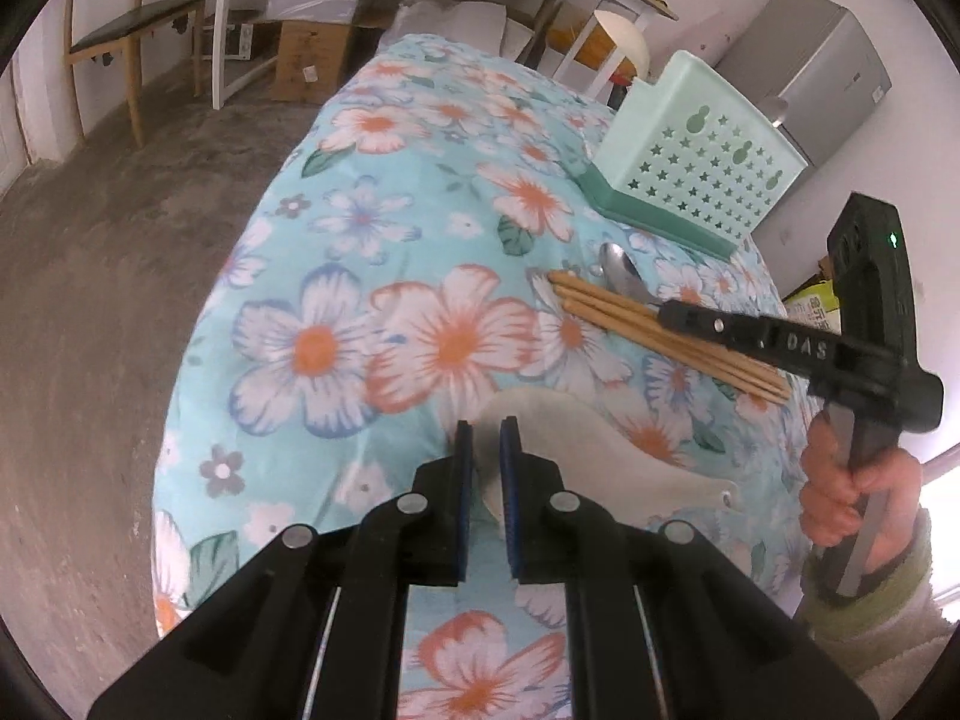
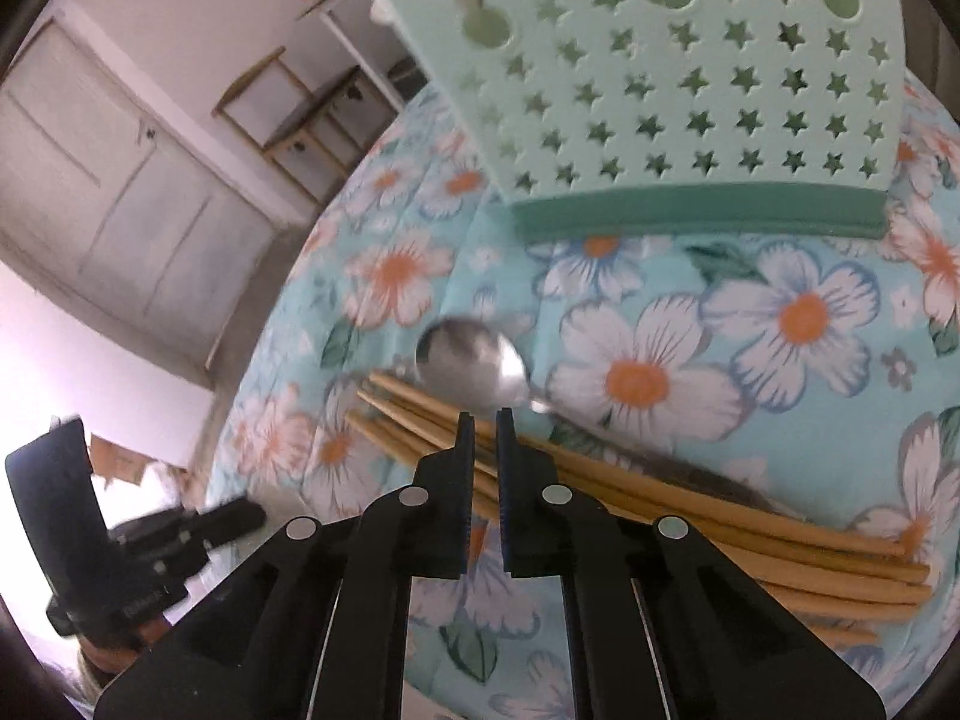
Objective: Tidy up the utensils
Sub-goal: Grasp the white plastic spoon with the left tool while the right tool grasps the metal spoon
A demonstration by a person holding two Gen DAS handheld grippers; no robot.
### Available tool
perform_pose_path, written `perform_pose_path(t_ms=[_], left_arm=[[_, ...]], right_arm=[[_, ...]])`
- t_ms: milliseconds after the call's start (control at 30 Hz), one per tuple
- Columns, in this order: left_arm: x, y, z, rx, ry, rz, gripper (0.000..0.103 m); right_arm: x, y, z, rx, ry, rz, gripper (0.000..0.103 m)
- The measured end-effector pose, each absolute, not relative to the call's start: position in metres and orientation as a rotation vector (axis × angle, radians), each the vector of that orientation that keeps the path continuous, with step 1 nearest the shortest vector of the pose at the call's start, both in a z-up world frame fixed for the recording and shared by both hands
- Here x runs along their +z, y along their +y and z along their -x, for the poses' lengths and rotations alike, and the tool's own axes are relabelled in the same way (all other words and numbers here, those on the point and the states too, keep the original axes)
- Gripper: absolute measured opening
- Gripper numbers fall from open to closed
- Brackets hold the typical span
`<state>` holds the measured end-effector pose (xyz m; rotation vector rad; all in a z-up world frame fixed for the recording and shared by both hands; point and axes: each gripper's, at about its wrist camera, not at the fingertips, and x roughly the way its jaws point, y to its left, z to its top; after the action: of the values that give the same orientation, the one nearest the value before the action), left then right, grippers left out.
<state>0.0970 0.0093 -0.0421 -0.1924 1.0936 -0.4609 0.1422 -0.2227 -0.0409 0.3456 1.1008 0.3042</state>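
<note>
Left gripper (image 1: 487,426) clenched on a white ceramic spoon (image 1: 570,450) on the flowered cloth (image 1: 360,240), right gripper (image 2: 485,417) clenched over the chopsticks (image 2: 690,504), whether gripping unclear, metal spoon (image 2: 474,369) just beyond, green rack (image 2: 690,90) far right.

It was a lived-in room of a home, used partly for storage. Under the fingers lay a tabletop (image 1: 384,192) dressed in a blue cloth printed with white and orange flowers. Beyond the fingers stood a mint plastic basket (image 1: 690,144) with star-shaped holes; between it and the fingers lay wooden chopsticks (image 1: 606,306) and a metal spoon (image 2: 474,366). Far past the fingers to the left stood a wooden chair (image 1: 120,36) on a bare concrete floor (image 1: 90,300), with cardboard boxes (image 1: 312,54) and a white panelled door (image 2: 120,192) against plain walls.
</note>
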Motion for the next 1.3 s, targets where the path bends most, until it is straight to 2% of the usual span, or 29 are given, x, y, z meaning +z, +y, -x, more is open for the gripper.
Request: perform_pose_path(t_ms=[233, 367, 533, 733, 967, 1100, 1300], left_arm=[[-0.046, 0.012, -0.097, -0.484, 1.086, 0.212, 0.009], [-0.046, 0.014, -0.096, -0.491, 1.078, 0.222, 0.009], [-0.048, 0.015, -0.095, -0.494, 1.072, 0.230, 0.009], [-0.050, 0.020, -0.095, -0.498, 1.077, 0.250, 0.009], [-0.049, 0.022, -0.097, -0.500, 1.083, 0.267, 0.009], [-0.049, 0.023, -0.096, -0.500, 1.082, 0.266, 0.009], [-0.049, 0.023, -0.096, -0.498, 1.082, 0.265, 0.009]], right_arm=[[-0.035, -0.212, -0.143, 0.322, 1.154, -0.285, 0.009], [-0.017, -0.200, -0.159, 0.290, 1.096, -0.233, 0.009], [-0.046, -0.195, -0.177, 0.232, 1.187, -0.231, 0.009], [-0.043, -0.177, -0.171, 0.253, 1.183, -0.131, 0.009], [-0.042, -0.140, -0.180, 0.232, 1.123, 0.143, 0.037], [-0.049, -0.126, -0.192, 0.252, 1.113, 0.206, 0.041], [-0.061, -0.124, -0.212, 0.240, 1.135, 0.228, 0.041]])
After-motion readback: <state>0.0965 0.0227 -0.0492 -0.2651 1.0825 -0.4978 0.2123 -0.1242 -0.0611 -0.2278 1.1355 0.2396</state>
